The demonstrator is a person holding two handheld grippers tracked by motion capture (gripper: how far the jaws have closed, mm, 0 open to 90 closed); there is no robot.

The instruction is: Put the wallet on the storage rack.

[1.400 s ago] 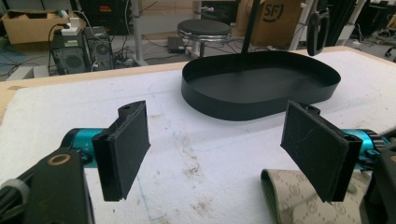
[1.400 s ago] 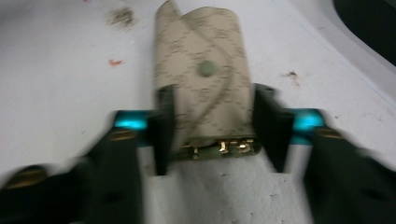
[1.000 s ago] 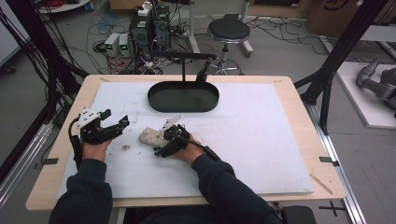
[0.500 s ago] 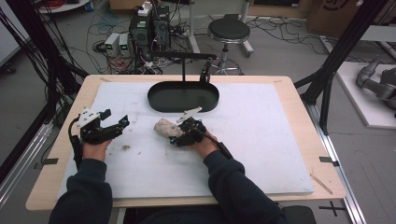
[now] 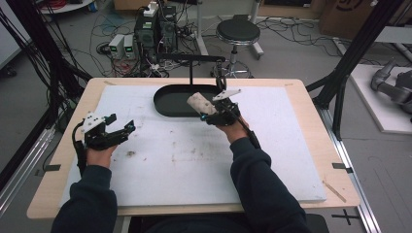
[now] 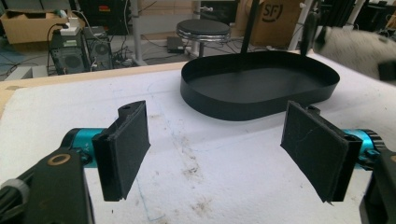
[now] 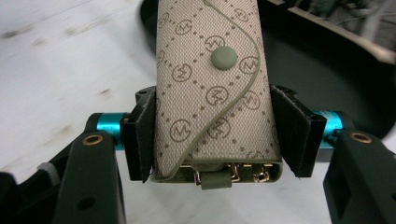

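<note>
Right gripper [image 5: 210, 109] clamped on a beige patterned pouch [image 5: 199, 103], pads pressing both long sides; jaws have just been closing, the pouch between them. In the right gripper view the pouch [image 7: 212, 88] stands up between the black pads [image 7: 142, 140], snap button facing the camera, curved flap edge running down across it, metal clasp bits at the near end by the gripper body. High view: pouch held off the table, over the near rim of the black oval tray [image 5: 167, 104], tilted, its free end pointing up-left toward the tray's inside. Tray sits at the far middle of the white mat [image 5: 272, 160], a black stand rising behind it. Tray [image 7: 355, 84] also behind the pouch in the right gripper view, blurred. Left gripper [image 5: 127, 130] released, jaws wide apart, nothing between them, resting low over the mat at the left side, well apart from the tray and the pouch. Left gripper view: both pads [image 6: 126, 149] spread, bare stained mat [image 6: 210, 177] between them, tray [image 6: 261, 86] ahead, with the blurred pouch [image 6: 355, 49] at the upper right by the tray's far rim. Brown smudges on the mat between the two hands. Dark sleeves on both forearms. Stool [image 5: 238, 33] and computer boxes [image 5: 155, 29] on the floor beyond the table.
</note>
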